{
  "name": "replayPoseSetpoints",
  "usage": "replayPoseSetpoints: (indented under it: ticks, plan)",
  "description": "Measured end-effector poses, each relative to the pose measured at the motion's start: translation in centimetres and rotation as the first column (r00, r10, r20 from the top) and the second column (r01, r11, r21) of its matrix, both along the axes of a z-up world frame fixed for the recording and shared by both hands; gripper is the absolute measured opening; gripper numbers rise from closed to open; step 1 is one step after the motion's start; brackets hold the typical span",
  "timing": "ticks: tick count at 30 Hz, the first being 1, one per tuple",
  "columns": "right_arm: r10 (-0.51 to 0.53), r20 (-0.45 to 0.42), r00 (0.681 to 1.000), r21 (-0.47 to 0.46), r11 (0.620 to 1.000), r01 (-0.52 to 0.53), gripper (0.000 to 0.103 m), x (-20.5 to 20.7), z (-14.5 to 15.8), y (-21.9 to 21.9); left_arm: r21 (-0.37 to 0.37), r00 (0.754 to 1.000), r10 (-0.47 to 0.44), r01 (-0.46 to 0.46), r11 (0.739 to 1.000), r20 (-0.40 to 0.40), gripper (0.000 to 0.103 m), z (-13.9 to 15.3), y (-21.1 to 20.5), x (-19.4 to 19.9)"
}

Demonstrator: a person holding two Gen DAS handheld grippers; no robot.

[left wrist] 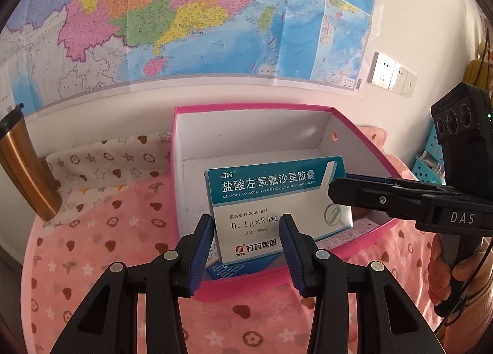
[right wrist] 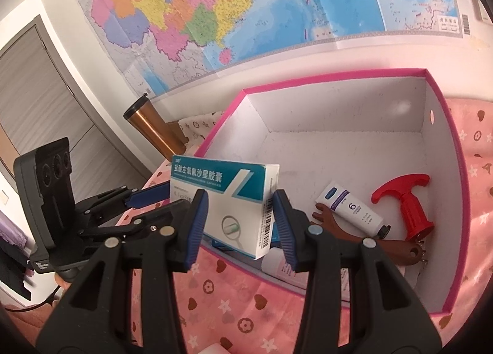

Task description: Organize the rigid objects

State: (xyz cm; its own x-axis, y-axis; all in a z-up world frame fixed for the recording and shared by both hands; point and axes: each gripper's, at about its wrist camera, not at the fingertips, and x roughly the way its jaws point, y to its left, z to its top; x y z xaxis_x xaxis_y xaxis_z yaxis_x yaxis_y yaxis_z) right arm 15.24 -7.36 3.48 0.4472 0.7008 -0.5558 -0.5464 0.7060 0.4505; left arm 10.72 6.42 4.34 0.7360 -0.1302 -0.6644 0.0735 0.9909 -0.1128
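A teal and white medicine box (left wrist: 274, 200) hangs tilted over the near part of the pink-rimmed white box (left wrist: 252, 120). My left gripper (left wrist: 246, 231) is shut on its lower end. My right gripper (right wrist: 240, 209) is shut on its other end; its arm also shows in the left wrist view (left wrist: 385, 197). In the right wrist view the medicine box (right wrist: 231, 200) sits above the pink box's near wall (right wrist: 339, 298). Inside lie a white tube (right wrist: 351, 209), a red T-shaped handle (right wrist: 406, 203) and a brown tool (right wrist: 369, 240).
A copper tumbler (left wrist: 24, 166) stands at the left on the pink patterned cloth (left wrist: 101, 246). A blue perforated basket (left wrist: 431, 163) stands at the right. A map (left wrist: 185, 15) and wall sockets (left wrist: 391, 74) are behind. More packets (right wrist: 283, 264) lie under the medicine box.
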Motion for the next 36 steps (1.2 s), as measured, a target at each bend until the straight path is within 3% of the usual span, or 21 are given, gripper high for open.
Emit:
replayPoseSetpoints:
  ticks: [36]
  plan:
    - [-0.015,-0.104,0.994,-0.063,0.998,0.009,0.046,3.6,-4.0,1.6,0.005,0.999,0.019,-0.019,1.000,-0.042,0.044,-1.4,0.5,1.5]
